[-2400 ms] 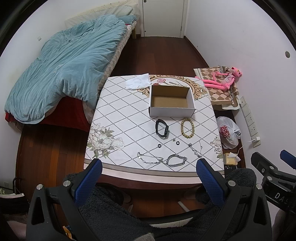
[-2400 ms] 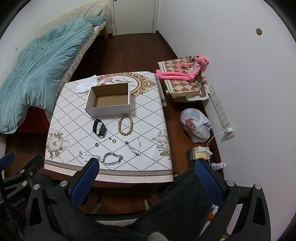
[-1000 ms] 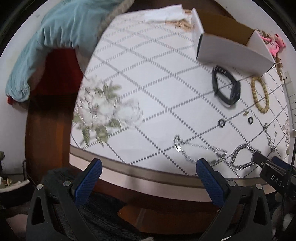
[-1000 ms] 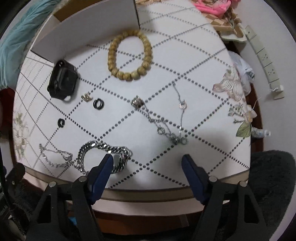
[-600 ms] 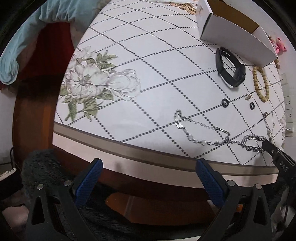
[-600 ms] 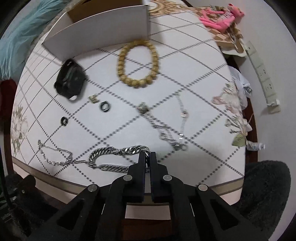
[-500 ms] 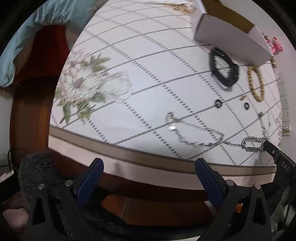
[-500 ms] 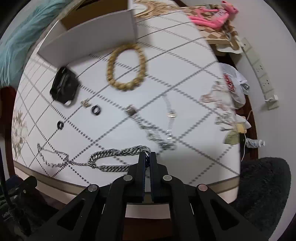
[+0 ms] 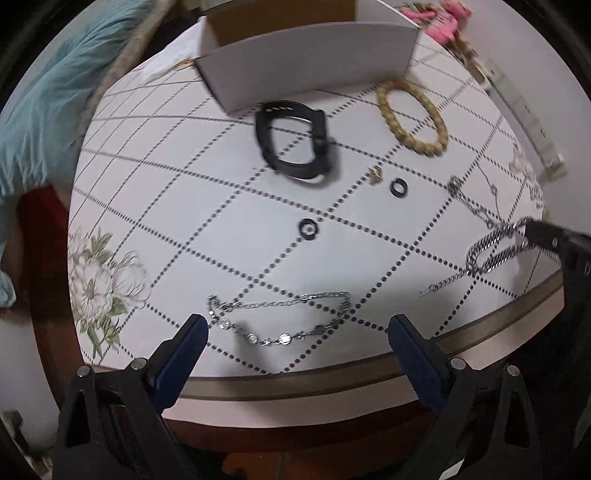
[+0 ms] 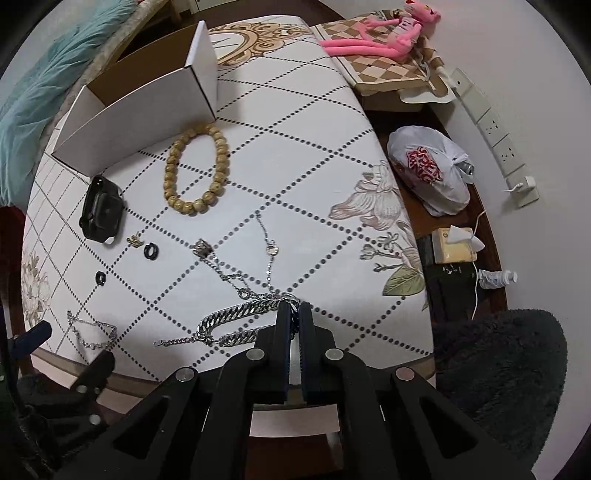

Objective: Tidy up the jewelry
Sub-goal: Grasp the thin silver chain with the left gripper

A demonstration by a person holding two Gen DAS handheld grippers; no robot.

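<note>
Room: bedroom floor of dark wood, with a bed under a teal duvet to your left and a white wall with sockets to your right.
Counter: your counter wears a white cloth with a dotted diamond grid and printed flowers.
Box: the white cardboard box stands at the far side, open at the top — what shows of its brown inside holds no jewelry.
Right gripper: your fingers are clenched on one end of the heavy silver curb chain, at the near edge of the counter; the rest of the chain lies stretched to the left on the cloth.
Left gripper: your blue fingers are spread wide and grasp nothing — they sit one at each side of the thin silver link chain, which lies flat near the counter's front edge.
Other jewelry: the wooden bead bracelet lies just in front of the box; the black watch band lies to its left; two black rings and a small gold piece lie between band and chains; a fine silver necklace runs toward your right fingers.
Beside the counter: a tied white plastic bag and a pink plush toy sit to the right.
</note>
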